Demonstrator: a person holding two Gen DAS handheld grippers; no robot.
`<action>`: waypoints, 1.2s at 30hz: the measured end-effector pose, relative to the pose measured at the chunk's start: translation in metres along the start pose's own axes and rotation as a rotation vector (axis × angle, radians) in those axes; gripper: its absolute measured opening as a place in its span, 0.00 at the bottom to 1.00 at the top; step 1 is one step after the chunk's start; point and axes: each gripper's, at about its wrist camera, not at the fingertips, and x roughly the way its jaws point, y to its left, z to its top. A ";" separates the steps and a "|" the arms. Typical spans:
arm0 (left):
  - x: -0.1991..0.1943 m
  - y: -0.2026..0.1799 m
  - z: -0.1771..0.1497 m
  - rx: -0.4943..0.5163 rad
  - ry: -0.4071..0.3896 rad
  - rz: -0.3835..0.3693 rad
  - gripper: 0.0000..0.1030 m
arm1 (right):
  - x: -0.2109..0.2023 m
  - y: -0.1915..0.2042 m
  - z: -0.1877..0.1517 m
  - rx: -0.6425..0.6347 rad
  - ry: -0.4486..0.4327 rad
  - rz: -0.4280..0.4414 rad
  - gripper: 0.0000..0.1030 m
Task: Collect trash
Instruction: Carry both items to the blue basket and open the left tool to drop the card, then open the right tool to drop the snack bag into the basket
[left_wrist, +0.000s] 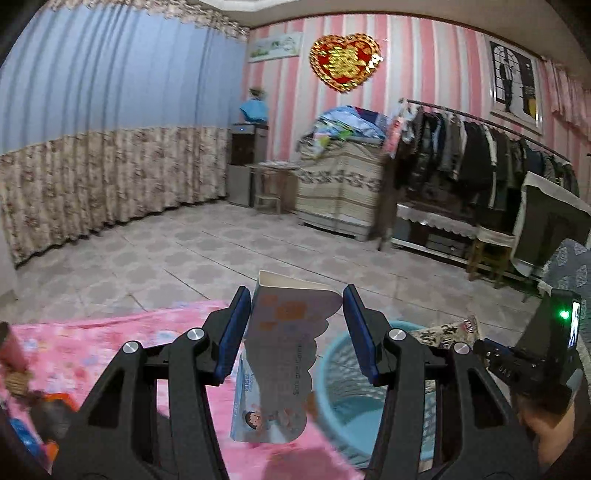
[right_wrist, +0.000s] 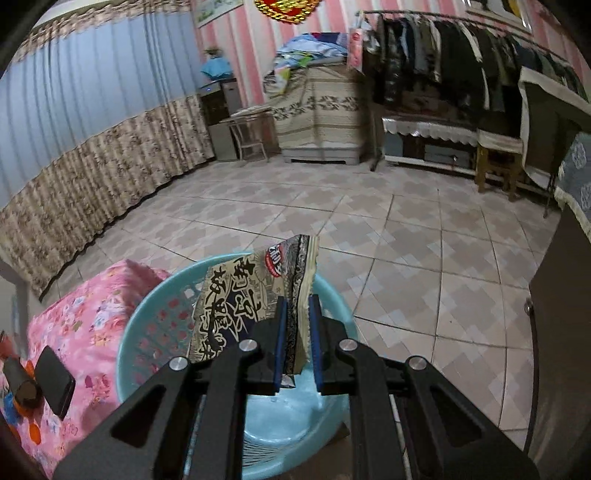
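A pink floral bedspread lies beside a light-blue perforated plastic basket. Above the basket, the right hand-held gripper clamps a torn black-and-tan snack wrapper. The left hand-held gripper, jaws spread, has a pale printed cardboard box between them.

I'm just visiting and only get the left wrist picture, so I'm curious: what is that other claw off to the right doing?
Observer: The right claw is pinched shut on a torn snack wrapper with black lettering.
Operator: Where is it holding that?
Observer: Directly over the opening of the blue basket.
Operator: What's lying on the pink cloth?
Observer: A flat black slab, maybe a phone, lies on the pink cloth beside a dark tube.
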 end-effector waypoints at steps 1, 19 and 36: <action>0.009 -0.006 -0.001 0.001 0.010 -0.011 0.49 | 0.002 0.000 0.001 0.001 0.000 -0.004 0.12; 0.100 -0.082 -0.034 0.032 0.097 -0.100 0.63 | 0.020 -0.003 -0.007 0.014 0.045 -0.010 0.12; 0.047 -0.028 -0.011 0.035 0.021 0.086 0.95 | 0.036 0.018 -0.016 -0.025 0.093 0.000 0.15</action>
